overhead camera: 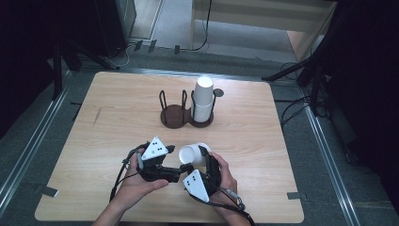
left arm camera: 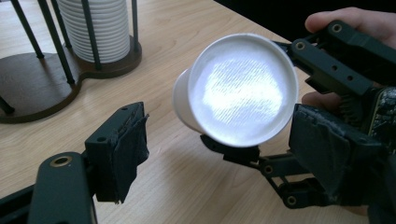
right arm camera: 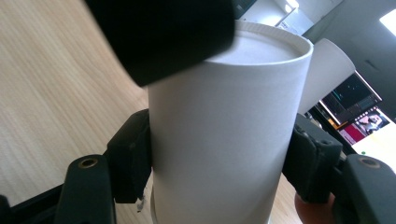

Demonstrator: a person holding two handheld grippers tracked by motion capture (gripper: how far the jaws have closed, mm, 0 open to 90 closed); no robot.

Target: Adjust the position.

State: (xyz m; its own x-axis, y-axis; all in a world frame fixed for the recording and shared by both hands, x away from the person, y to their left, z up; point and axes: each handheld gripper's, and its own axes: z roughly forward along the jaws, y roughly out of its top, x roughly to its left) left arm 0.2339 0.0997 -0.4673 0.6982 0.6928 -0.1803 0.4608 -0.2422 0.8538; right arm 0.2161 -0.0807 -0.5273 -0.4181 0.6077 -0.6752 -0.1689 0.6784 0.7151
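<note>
Left gripper [overhead camera: 181,165], near centre of the table [overhead camera: 113,122]: jaws apart, nothing pinched. In the left gripper view its pads [left arm camera: 123,151] stand either side of the cup's base, neither touching it.

Cup [overhead camera: 194,154]: white paper, lying on its side in the air just right of the left gripper, base toward it. It looks like more than one cup nested, though I cannot tell for sure.

Right gripper [overhead camera: 205,157]: clenched on the cup's wall, a pad on each side, as the right gripper view shows [right arm camera: 224,154].

Step, as I read it: the right tongs steady the cup while the left comes in on the base end, probably to pull one cup free or take it over. Next move calls for the left pads to close squarely on the base rim without crushing it.

Holder [overhead camera: 186,115], far centre: left bay bare, right bay holds a stack [overhead camera: 203,100] of cups.

Room: open wood to left, right and between hands and holder. The near edge lies close under the wrists.
</note>
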